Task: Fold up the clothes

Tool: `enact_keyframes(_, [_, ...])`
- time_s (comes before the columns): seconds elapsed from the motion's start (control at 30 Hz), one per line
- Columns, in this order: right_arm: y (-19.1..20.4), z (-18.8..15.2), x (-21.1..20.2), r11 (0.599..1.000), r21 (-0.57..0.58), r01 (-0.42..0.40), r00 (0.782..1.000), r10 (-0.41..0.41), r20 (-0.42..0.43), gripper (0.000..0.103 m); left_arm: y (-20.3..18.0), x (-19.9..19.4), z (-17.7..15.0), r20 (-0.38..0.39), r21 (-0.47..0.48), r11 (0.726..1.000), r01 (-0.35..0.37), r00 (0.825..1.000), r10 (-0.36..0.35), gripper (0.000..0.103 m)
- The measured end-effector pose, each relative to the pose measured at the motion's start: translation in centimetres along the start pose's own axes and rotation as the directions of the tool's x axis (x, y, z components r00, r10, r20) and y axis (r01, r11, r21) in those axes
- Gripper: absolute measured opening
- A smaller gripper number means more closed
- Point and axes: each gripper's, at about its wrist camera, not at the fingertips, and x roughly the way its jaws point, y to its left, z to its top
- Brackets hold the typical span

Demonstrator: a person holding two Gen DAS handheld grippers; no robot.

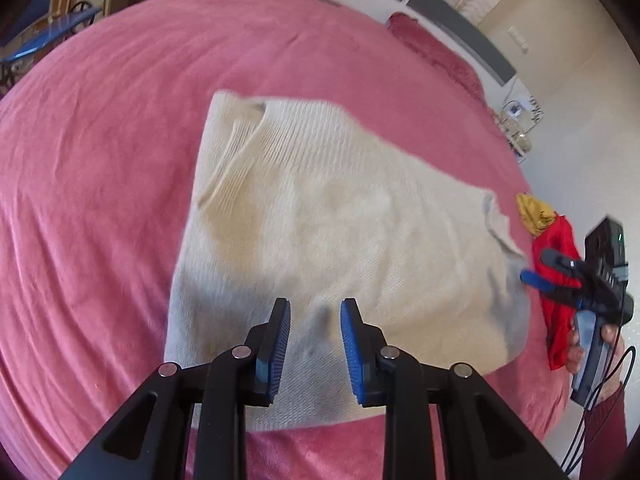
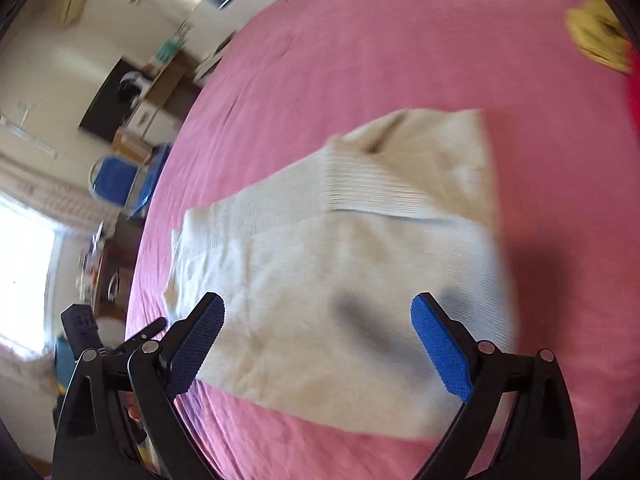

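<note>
A cream knit sweater (image 1: 320, 232) lies folded into a rough rectangle on the pink bed cover (image 1: 100, 160). It also shows in the right wrist view (image 2: 360, 264). My left gripper (image 1: 315, 320) hovers over the sweater's near edge, its jaws a little apart and empty. My right gripper (image 2: 318, 336) is open wide and empty above the sweater's near end. The right gripper also shows in the left wrist view (image 1: 540, 268) at the sweater's right edge.
A red cloth (image 1: 558, 292) and a yellow cloth (image 1: 534, 212) lie at the bed's right edge. A pink pillow (image 1: 436, 52) sits at the head of the bed. A blue chair (image 2: 114, 184) and cabinets stand beyond the bed.
</note>
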Motion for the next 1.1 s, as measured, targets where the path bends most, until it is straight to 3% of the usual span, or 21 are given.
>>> enact_keyframes(0.1, [1.1,2.2,5.8,0.999,-0.043,0.02,0.998,-0.023,-0.065,0.097,0.8,0.5,-2.1,-0.056,0.045,0.995,-0.087,0.994,0.089,0.026])
enact_keyframes(0.17, [-2.9,3.2,4.3,0.997,-0.008,0.075,0.995,-0.075,-0.059,0.097,1.4,1.1,-2.3,-0.086,0.065,0.994,-0.088,0.992,0.093,0.026])
enact_keyframes(0.27, [-8.6,5.3,1.5,0.971,0.197,0.133,0.989,-0.145,0.043,0.096,2.0,0.5,-2.1,-0.078,0.075,0.994,-0.08,0.993,0.086,0.026])
enact_keyframes(0.33, [-10.2,5.6,-0.6,0.943,0.287,0.168,0.972,-0.207,0.109,0.097,1.5,-1.2,-1.9,-0.006,0.074,0.997,-0.032,0.999,0.032,0.026])
enact_keyframes(0.4, [-8.9,4.5,-1.4,0.958,0.251,0.138,0.978,-0.171,0.116,0.097,0.9,-2.6,-1.6,0.053,0.08,0.997,0.014,0.998,-0.018,0.026])
enact_keyframes(0.5, [-7.1,2.8,-2.7,0.976,0.196,0.091,0.985,-0.117,0.125,0.097,-1.3,-2.5,-1.8,0.068,0.141,0.99,0.031,0.997,-0.041,0.026])
enact_keyframes(0.53, [-6.3,1.8,-2.9,0.984,0.16,0.073,0.99,-0.09,0.105,0.097,-2.3,-2.2,-2.0,0.061,0.181,0.983,0.022,0.998,-0.034,0.026])
enact_keyframes(0.6, [-4.4,-1.5,-2.2,0.997,0.062,0.052,0.999,-0.053,0.0,0.097,-3.1,-0.3,-3.0,0.005,0.225,0.973,-0.049,0.999,0.049,0.026])
enact_keyframes(0.67, [-3.7,-4.8,-1.4,0.995,-0.019,0.094,0.99,-0.096,-0.105,0.097,-2.7,1.7,-4.1,-0.075,0.229,0.97,-0.087,0.992,0.107,0.026])
enact_keyframes(0.73, [-4.7,-7.7,1.0,0.983,-0.026,0.179,0.954,-0.18,-0.238,0.096,-2.4,1.9,-4.8,-0.095,0.238,0.965,-0.11,0.986,0.136,0.026])
enact_keyframes(0.8, [-6.8,-9.8,1.9,0.945,0.0,0.327,0.904,-0.313,-0.293,0.096,-2.3,1.0,-5.1,-0.092,0.246,0.962,-0.119,0.985,0.145,0.026])
enact_keyframes(0.87, [-8.0,-11.1,1.4,0.928,0.058,0.368,0.889,-0.333,-0.313,0.096,-2.3,-1.1,-5.0,-0.046,0.212,0.975,-0.07,0.996,0.081,0.026])
enact_keyframes(0.9, [-7.7,-11.5,0.7,0.931,0.07,0.358,0.899,-0.323,-0.296,0.096,-2.6,-2.2,-4.9,-0.018,0.205,0.978,-0.033,0.999,0.038,0.026])
enact_keyframes(1.0, [-3.7,-11.4,-0.3,0.97,0.051,0.237,0.958,-0.224,-0.18,0.096,-4.0,-3.6,-4.4,0.039,0.186,0.982,0.041,0.998,-0.049,0.026])
enact_keyframes(1.1, [1.0,-11.1,0.7,0.993,-0.008,0.114,0.986,-0.114,-0.118,0.096,-7.3,-1.7,-4.3,0.029,0.209,0.977,0.047,0.998,-0.054,0.027])
